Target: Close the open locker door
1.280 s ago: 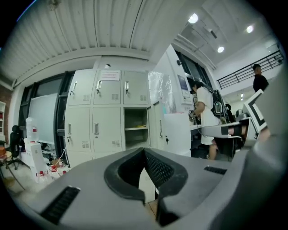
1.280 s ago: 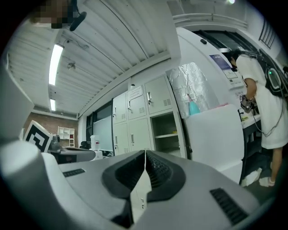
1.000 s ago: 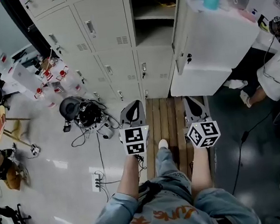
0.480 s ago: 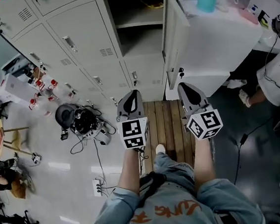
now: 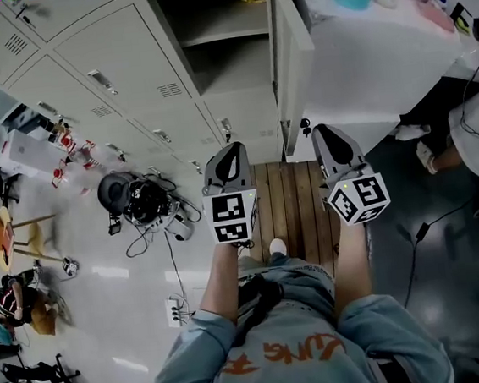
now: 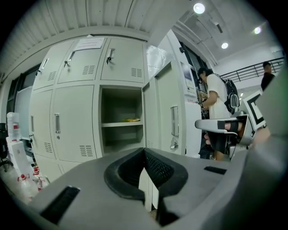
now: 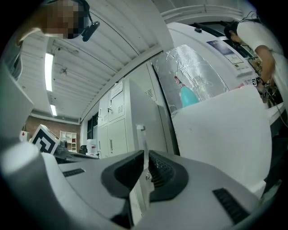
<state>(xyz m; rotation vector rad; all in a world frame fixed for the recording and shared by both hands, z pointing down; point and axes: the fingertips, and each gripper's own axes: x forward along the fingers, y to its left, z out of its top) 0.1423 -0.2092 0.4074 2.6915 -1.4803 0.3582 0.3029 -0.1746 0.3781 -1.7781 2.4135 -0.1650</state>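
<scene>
Straight ahead of both tools, the locker door stands open, right of its bare shelves. Left hand-held gripper and right hand-held gripper are clenched, empty. Advice: push near the door's free edge, steadily, until flush.

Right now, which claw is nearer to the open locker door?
Right. The right claw points at the edge of the open locker door, close but apart; the left claw is farther left, facing the open compartment.
</scene>
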